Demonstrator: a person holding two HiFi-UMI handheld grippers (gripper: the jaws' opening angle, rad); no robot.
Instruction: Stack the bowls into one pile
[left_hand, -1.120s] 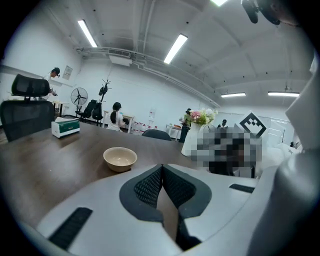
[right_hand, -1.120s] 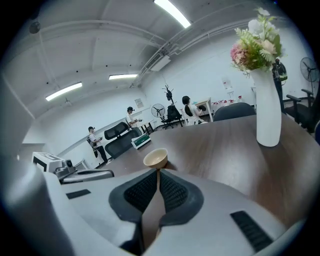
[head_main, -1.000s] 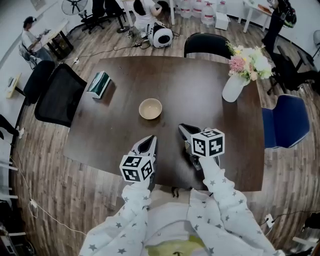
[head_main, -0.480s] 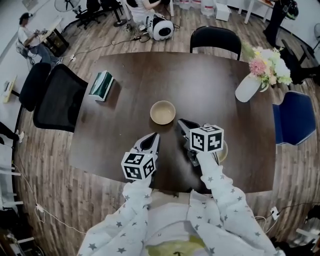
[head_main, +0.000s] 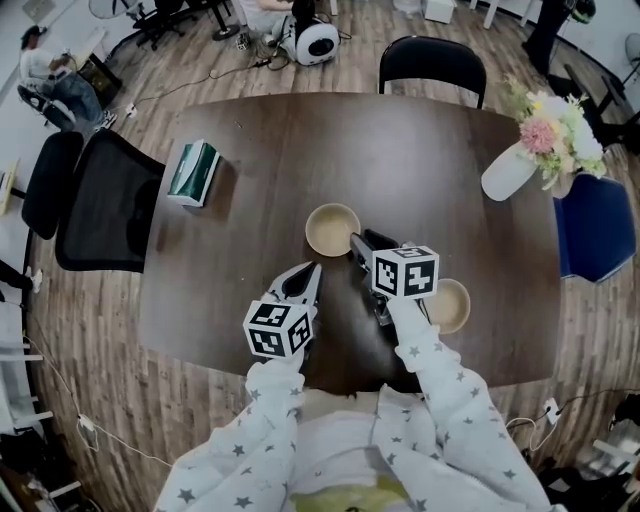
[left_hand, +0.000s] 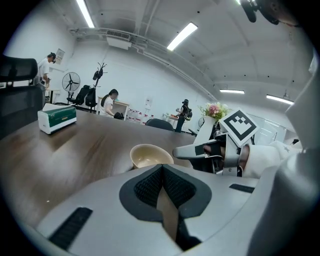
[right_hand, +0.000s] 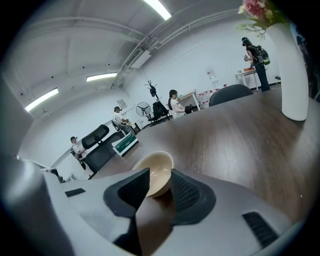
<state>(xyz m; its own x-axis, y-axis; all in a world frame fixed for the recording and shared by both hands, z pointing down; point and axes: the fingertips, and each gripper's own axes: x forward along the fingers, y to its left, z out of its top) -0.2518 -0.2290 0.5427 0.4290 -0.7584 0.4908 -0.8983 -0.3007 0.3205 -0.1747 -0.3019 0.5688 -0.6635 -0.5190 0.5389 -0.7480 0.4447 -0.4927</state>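
A cream-coloured round bowl (head_main: 332, 229) stands upright and empty near the middle of the dark brown wooden table (head_main: 250, 140). A second cream-coloured bowl (head_main: 452, 306) lies towards the table's near edge on the right, partly covered by the star-patterned sleeve (head_main: 432, 362). The two bowls are well apart. A second ago this second bowl was not in view, and the first bowl was farther from the right gripper (head_main: 358, 241).

That gripper's tips are now held just beside the first bowl's right rim. Its jaws have just been opening and are released. In the right gripper view the bowl (right_hand: 157, 175) is framed in the gap beyond the tips, and no pad is pressed on it. The left gripper (head_main: 312, 272) is held nearer the near edge, its jaws clenched together on nothing.

A green and white tissue box (head_main: 193, 172) is placed by the left edge; its print cannot be read. A white vase of flowers (head_main: 508, 172) stands near the far right corner. Only black-and-white square markers are carried on the grippers' cubes.
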